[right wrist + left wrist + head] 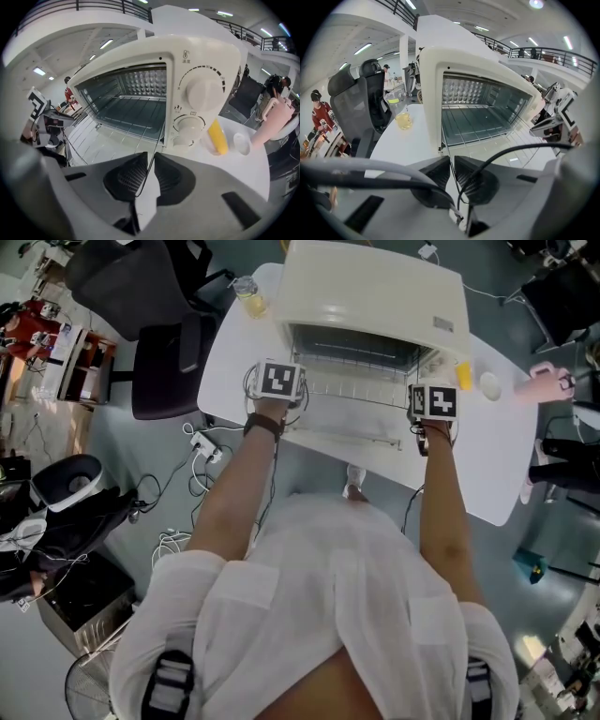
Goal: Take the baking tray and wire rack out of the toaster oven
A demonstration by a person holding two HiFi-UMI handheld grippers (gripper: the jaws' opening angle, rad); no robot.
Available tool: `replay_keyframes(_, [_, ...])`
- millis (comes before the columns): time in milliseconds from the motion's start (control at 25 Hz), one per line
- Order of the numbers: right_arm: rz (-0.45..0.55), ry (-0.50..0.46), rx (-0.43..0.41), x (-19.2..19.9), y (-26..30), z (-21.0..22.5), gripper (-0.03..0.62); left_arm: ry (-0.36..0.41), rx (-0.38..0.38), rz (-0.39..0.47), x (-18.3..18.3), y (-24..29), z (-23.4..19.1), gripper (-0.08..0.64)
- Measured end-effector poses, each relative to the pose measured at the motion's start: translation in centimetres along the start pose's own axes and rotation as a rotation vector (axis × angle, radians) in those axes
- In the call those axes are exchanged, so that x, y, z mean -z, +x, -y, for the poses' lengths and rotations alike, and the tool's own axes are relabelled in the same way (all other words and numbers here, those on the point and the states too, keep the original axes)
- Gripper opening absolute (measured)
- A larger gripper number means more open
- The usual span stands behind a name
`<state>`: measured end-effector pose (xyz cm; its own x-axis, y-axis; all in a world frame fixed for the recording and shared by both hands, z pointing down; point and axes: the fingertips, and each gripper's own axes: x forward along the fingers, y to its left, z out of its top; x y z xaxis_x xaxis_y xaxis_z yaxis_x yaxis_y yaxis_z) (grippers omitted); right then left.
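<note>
**A:** Rack, where?

**B:** The wire rack [352, 393] is partly out of the toaster oven [375, 292]. Its front part is over the dropped glass door [337, 434], and its back is still in the cavity.

**A:** Tongs?

**B:** The left gripper [451, 159] has its jaws pressed nearly together, pinching the rack's left side wire. The right gripper [151, 157] does the same on the right side wire, with the thin wire running up between the ribbed pads.

**A:** Baking tray?

**B:** Can't tell it from the dark cavity floor under the wires.

**A:** Any text?

**B:** No brand readable. The panel is right of the oven mouth. The upper knob [204, 91] has a tick arc, with a small thermometer icon and tiny characters above it that are too small to read. The lower knob [190, 125] has small symbols beside it, also unreadable. The marker cube [278, 381] on each gripper has a black-and-white square pattern, no letters.

**A:** Around it?

**B:** It's all on a white table [234, 362].
- **Right of the oven:** a yellow thing [216, 137] just beside it, then a small white dish [242, 143] and a pink bottle [276, 119].
- **Left of the oven:** a jar of yellow liquid [404, 120], and a black office chair [361, 98] behind it.
</note>
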<state>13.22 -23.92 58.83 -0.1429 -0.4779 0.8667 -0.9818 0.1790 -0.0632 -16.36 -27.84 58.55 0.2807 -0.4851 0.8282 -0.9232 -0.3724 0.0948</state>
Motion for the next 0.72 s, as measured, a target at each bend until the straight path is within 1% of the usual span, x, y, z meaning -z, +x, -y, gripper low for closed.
replay_keyframes(200, [0.019, 0.036, 0.002, 1.1, -0.9, -0.5, 0.043, -0.002, 0.010, 0.011, 0.9, -0.8, 0.2, 0.029])
replay_keyframes(560, [0.030, 0.049, 0.030, 3.1, -2.6, -1.3, 0.040, -0.013, 0.031, 0.021, 3.0, -2.7, 0.9, 0.029])
replay_keyframes(720, [0.043, 0.060, 0.040, 3.6, -3.1, -1.7, 0.038, -0.003, 0.031, 0.038, 3.5, -3.2, 1.0, 0.029])
